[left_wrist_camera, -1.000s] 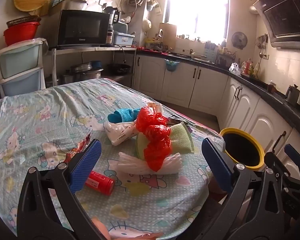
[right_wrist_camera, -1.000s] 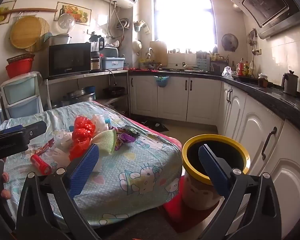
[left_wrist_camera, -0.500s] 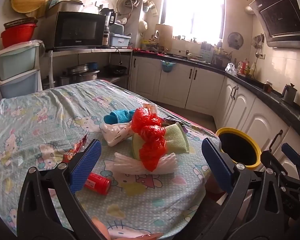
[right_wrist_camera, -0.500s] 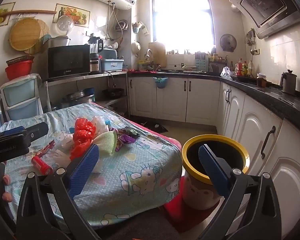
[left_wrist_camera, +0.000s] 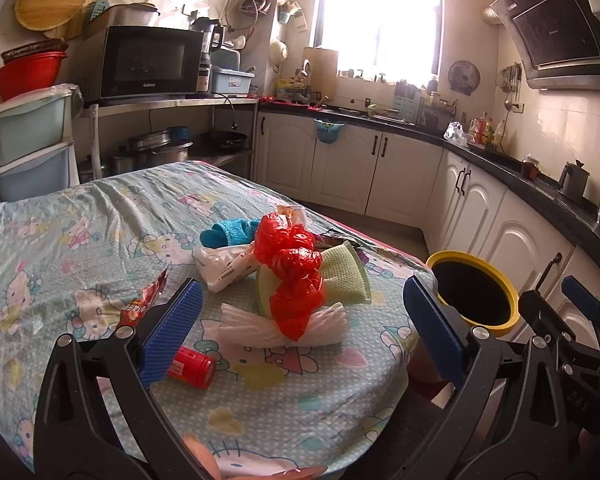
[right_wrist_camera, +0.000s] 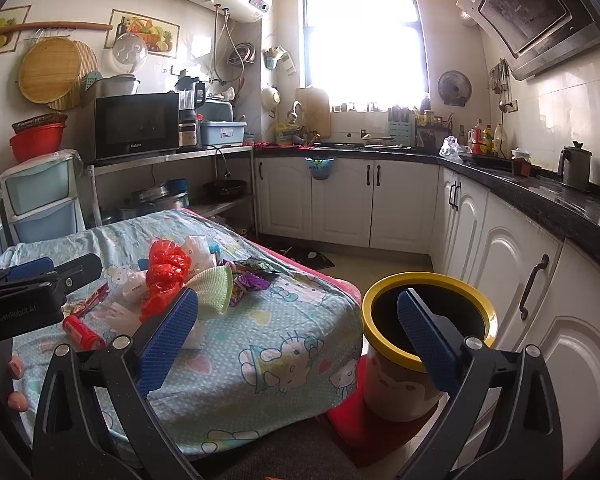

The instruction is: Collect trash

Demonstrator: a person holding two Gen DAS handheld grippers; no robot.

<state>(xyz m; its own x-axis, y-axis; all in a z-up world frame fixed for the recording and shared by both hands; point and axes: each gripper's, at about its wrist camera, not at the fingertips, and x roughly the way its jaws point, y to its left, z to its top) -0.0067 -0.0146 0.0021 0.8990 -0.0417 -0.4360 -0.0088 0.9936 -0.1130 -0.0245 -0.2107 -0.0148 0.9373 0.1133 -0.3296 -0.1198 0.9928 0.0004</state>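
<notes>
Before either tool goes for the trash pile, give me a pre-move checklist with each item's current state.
1. Left tool open and holding nothing: ok.
2. Right tool open and holding nothing: ok.
3. Yellow-rimmed bin upright beside the table, mouth uncovered: ok.
4. Room left inside the bin: cannot tell, its inside shows only dark.
5. Red plastic bag reachable on top of the pile, lying over the white foam netting and green cloth: ok.
6. Single-item pickup: not ok, the bag touches its neighbours, so they may drag along; the small red bottle lies apart from the pile.
</notes>
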